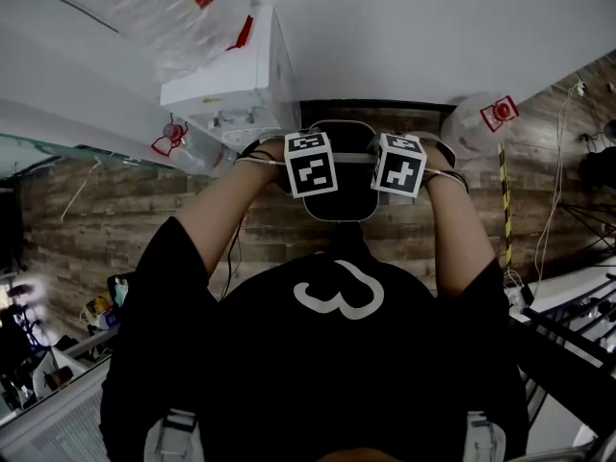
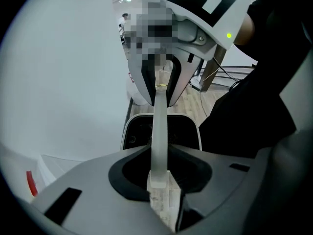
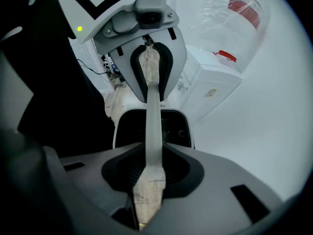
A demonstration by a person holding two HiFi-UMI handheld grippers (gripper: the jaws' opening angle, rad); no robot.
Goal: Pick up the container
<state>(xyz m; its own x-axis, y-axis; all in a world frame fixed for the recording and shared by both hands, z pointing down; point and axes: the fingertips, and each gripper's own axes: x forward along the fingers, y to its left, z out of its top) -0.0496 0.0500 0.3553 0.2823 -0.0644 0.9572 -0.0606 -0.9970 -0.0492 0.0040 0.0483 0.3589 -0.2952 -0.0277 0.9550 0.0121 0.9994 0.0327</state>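
The container (image 1: 339,192) is a black tub with a pale rim, hanging in front of my chest over the wooden floor. A pale flat handle (image 2: 159,131) arches across its top. My left gripper (image 2: 159,179) is shut on one end of that handle and my right gripper (image 3: 149,173) is shut on the other end. Each gripper faces the other: the right gripper (image 2: 165,75) shows in the left gripper view, the left gripper (image 3: 150,70) in the right gripper view. In the head view the marker cubes of the left gripper (image 1: 310,164) and right gripper (image 1: 398,165) hide the jaws.
A white table (image 1: 414,27) lies just beyond the container, with a white box (image 1: 236,75) and clear plastic bags (image 1: 188,8) on it. Another bag (image 1: 478,121) sits at the table's edge. Cables and a yellow-black strip (image 1: 502,200) cross the wooden floor (image 1: 96,219).
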